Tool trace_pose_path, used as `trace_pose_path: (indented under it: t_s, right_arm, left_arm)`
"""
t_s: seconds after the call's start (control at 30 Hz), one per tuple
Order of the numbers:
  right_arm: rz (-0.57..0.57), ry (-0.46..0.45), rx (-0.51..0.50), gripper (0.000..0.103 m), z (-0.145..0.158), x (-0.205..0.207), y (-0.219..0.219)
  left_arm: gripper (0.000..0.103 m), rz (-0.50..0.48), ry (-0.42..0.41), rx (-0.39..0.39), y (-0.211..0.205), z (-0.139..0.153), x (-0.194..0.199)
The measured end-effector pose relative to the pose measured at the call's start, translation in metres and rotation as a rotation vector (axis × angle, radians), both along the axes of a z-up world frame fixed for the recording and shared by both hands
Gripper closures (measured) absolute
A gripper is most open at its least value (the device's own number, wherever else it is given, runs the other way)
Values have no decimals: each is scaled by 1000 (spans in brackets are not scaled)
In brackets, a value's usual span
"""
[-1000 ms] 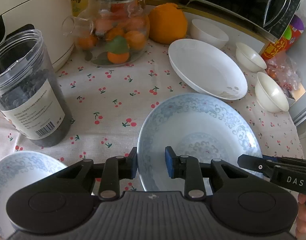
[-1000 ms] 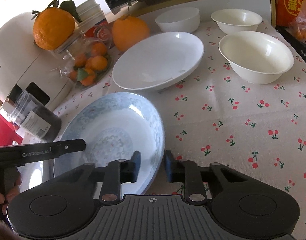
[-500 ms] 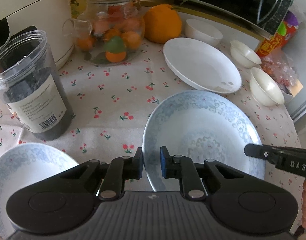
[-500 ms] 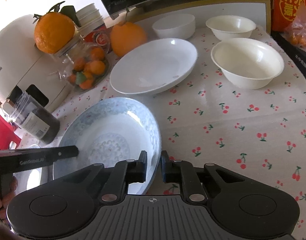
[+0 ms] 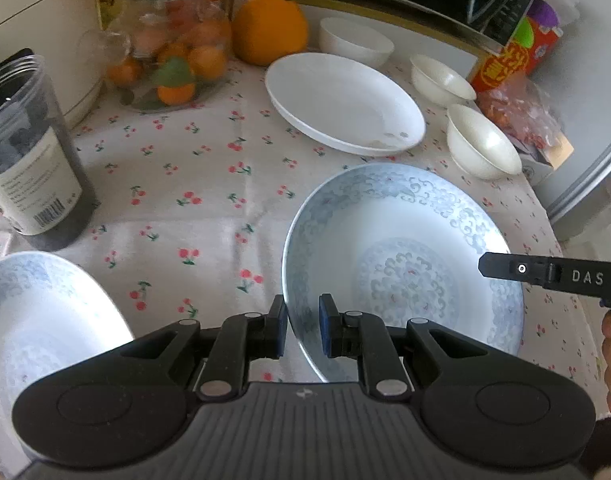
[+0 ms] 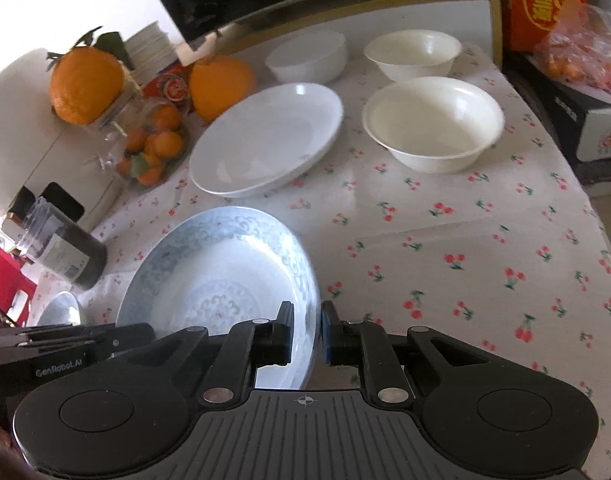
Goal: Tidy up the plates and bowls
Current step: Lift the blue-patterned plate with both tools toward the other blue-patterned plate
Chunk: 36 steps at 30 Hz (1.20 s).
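Blue-patterned plate [image 5: 405, 264], rim clamped by left gripper [image 5: 302, 330] and right gripper [image 6: 306, 332].

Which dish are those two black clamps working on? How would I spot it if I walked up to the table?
Find the cherry-print tablecloth, then the big plain white plate in its middle. Just nearer than that sits the blue-patterned plate, with the left gripper and right gripper each straddling its rim. Its pale blue scrollwork sets it apart from the plain white dishes.
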State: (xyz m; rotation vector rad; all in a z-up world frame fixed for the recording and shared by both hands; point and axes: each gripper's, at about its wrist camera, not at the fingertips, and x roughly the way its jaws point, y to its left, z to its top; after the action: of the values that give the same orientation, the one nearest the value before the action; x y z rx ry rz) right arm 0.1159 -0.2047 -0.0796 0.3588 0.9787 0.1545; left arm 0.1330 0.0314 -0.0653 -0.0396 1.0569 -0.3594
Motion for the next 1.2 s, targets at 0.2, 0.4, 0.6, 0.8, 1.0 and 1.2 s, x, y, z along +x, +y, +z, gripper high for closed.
trace_pose_path:
  t_s: [0.2,0.4,0.6,0.8,1.0,1.2]
  right_arm:
    - [-26,37,-13,89,-8,2,-8]
    - [-17,42,-54,89,-11,2,-3]
    - [-17,46,-53,89,-11,3,-3]
    - [-22,56,-49,89,-11,4,-4]
    - [-22,40,-69,85,-6,3,-1]
    - [-46,-3,-36,34,8,0,-3]
  left_arm:
    - [89,-27,19,18,-10,-6,-3]
    - [89,-51,-8,59,-17,-5,-5]
    - [89,-50,-7,59,-17,-5,-5]
    - [89,-48,8,45,-15,-5,-4]
    - [76,-58,11,52,-14,-3,-2]
    - [31,-74,-54,62,-8,13,-8]
